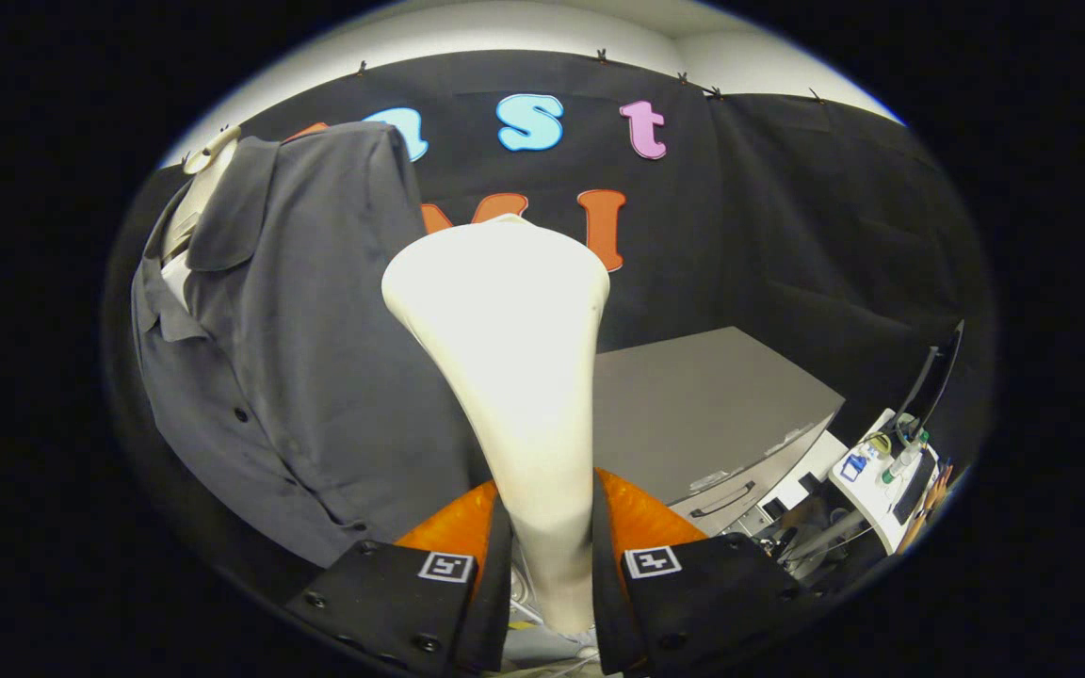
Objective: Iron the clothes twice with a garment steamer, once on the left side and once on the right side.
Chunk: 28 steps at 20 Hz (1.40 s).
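I see the gripper (550, 556) clamped on the steamer (514, 377), both fingers pressing its narrow handle at lower centre, its wide cream head rising to mid-frame. The grey shirt (307, 358) hangs on a pale dress form (208, 174) at upper left, just beside the steamer head. A grey table (712, 395) sits right of centre.

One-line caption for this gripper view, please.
Claw shut on cream garment steamer, its head raised beside the grey shirt on a mannequin.
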Motion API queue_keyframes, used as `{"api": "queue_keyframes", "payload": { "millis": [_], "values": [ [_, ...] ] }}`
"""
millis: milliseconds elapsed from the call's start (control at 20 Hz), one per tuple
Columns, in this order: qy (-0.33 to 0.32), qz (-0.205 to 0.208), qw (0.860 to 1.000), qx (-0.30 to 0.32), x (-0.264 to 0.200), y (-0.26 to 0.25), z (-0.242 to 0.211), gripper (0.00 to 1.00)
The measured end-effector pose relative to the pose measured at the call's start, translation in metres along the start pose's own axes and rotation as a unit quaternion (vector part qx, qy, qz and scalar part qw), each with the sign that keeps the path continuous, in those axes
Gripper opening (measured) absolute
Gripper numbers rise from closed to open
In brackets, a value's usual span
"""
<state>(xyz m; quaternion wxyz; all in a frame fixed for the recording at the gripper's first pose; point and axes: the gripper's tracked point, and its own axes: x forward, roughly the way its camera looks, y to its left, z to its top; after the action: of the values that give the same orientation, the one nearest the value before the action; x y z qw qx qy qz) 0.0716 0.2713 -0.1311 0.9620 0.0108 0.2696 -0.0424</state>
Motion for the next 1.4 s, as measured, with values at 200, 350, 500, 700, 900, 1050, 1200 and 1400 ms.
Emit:
{"api": "queue_keyframes", "payload": {
  "millis": [200,350,500,700,900,1050,1200,1400],
  "values": [
    [-0.012,0.049,0.999,-0.008,-0.002,0.061,0.009,0.45],
    [-0.014,0.079,0.997,-0.013,-0.003,0.097,0.011,0.44],
    [-0.014,0.078,0.997,-0.019,0.003,0.115,0.008,0.44],
    [-0.012,0.056,0.998,-0.024,0.022,0.131,0.002,0.44],
    [0.009,0.046,0.998,-0.034,0.033,0.135,-0.021,0.44],
    [0.028,0.047,0.998,-0.038,0.04,0.133,-0.041,0.44],
    [0.045,0.043,0.997,-0.042,0.048,0.134,-0.063,0.44],
    [0.065,0.044,0.996,-0.048,0.05,0.136,-0.083,0.44]
  ]
}}
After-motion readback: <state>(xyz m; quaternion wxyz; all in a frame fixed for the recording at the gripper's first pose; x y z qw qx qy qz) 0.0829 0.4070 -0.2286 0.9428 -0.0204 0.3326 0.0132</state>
